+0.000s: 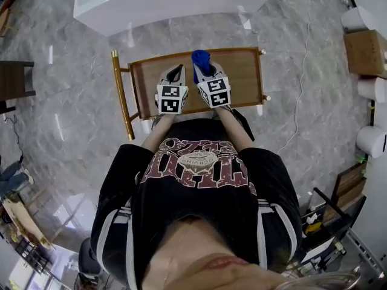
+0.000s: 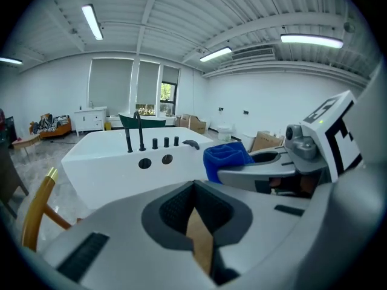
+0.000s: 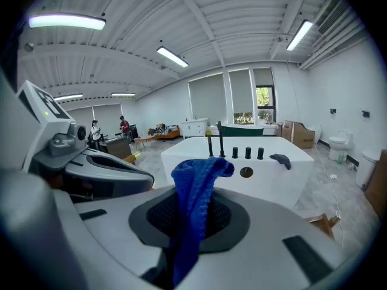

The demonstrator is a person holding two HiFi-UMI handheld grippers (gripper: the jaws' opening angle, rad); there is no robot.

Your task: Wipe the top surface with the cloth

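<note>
Right gripper [image 1: 204, 70] grips the blue cloth [image 3: 196, 192], judged soft, light and prone to slip unless pinched mid-fold; left gripper [image 1: 175, 74] sits closed on nothing above the wooden tabletop [image 1: 242, 71].

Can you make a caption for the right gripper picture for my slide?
Right tongs pinching a blue cloth, pointed at a white tub with black taps.

right gripper [image 3: 192, 219] jaws clamping blue cloth [image 3: 195, 186] (tip sticking up), white bathtub [image 3: 269, 175] beyond, left gripper [image 3: 91, 162] alongside
</note>
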